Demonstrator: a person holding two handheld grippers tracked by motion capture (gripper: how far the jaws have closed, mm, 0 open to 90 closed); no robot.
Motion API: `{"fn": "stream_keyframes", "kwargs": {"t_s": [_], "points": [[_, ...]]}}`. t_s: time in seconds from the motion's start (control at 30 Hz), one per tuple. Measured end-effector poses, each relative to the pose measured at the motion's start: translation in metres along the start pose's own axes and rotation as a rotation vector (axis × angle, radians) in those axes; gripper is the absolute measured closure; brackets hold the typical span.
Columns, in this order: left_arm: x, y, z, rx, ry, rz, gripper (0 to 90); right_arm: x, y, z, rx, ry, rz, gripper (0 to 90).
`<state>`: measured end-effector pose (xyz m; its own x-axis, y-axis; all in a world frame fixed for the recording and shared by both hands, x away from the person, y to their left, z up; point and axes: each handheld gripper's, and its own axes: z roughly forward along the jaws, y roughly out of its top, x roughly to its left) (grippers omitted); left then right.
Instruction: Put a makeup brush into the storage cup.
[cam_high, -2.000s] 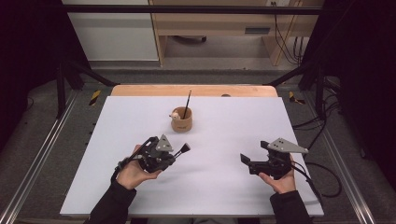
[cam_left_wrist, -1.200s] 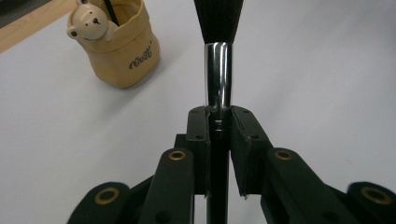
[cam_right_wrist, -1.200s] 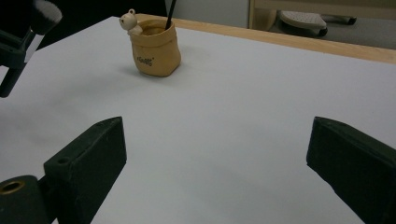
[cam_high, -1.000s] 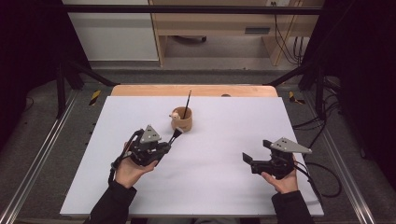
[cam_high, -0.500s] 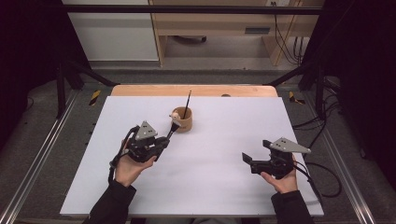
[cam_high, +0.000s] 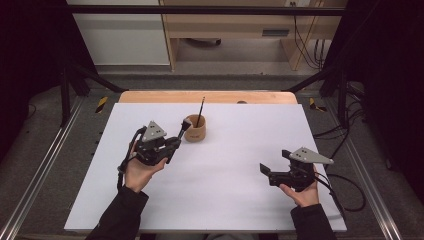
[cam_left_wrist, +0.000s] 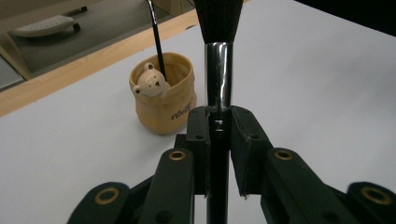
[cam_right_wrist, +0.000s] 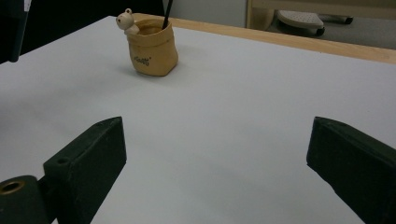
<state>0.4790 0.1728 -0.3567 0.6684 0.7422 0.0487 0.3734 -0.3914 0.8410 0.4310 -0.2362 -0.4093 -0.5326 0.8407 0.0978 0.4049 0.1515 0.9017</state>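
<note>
A tan cup (cam_high: 194, 128) with a small bear figure (cam_left_wrist: 150, 84) on its rim stands on the white table (cam_high: 225, 170), holding one thin black brush (cam_high: 200, 112). My left gripper (cam_high: 172, 142) is just left of the cup, shut on a makeup brush (cam_left_wrist: 218, 84) with a silver ferrule and black bristles that point toward the cup. My right gripper (cam_high: 265, 171) rests low at the table's right side, its jaws wide apart and nothing between them. The cup (cam_right_wrist: 152, 46) lies far ahead of it in the right gripper view.
A bare wooden strip (cam_high: 207, 97) runs along the table's far edge. Beyond it stand a desk frame and cables (cam_high: 305, 35). Metal rails (cam_high: 37, 172) flank both sides of the table. A cable (cam_high: 345, 185) trails from my right gripper.
My left gripper has carried the makeup brush up and back toward the cup, its bristle end now beside the rim. The right gripper has hardly moved.
</note>
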Motion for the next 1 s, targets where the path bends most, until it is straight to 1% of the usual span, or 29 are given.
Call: {"fn": "stream_keyframes", "kwargs": {"t_s": [0.03,0.07,0.27,0.33,0.43,0.47,0.5,0.73,1.0], "points": [[0.0,0.002,0.0,-0.004,0.001,0.003,77.9,0.0,0.0,0.0,0.0,0.0,0.0,5.4],[0.0,0.003,0.0,-0.01,0.0,-0.004,77.9,0.0,0.0,0.0,0.0,0.001,0.001,5.4],[0.001,0.01,0.0,-0.033,0.0,-0.01,77.9,0.0,0.0,0.0,-0.001,0.002,0.001,5.4],[0.001,0.013,0.0,-0.041,0.003,-0.006,77.9,0.0,0.0,0.0,-0.002,0.002,0.002,5.5],[0.002,0.016,0.0,-0.055,0.004,-0.013,77.9,0.0,0.0,0.0,0.0,0.001,0.001,5.4],[0.002,0.018,0.001,-0.056,0.007,-0.006,77.9,0.0,0.0,0.0,0.001,0.001,0.0,5.5],[0.002,0.019,0.001,-0.06,0.007,-0.013,77.9,0.0,0.0,0.0,0.0,0.001,-0.001,5.4],[0.002,0.027,0.007,-0.077,0.012,-0.013,77.9,0.0,0.0,0.0,-0.002,0.003,0.0,5.4],[0.004,0.035,0.013,-0.108,0.015,-0.03,77.9,-0.001,0.0,-0.001,-0.003,0.005,-0.003,5.4]]}}
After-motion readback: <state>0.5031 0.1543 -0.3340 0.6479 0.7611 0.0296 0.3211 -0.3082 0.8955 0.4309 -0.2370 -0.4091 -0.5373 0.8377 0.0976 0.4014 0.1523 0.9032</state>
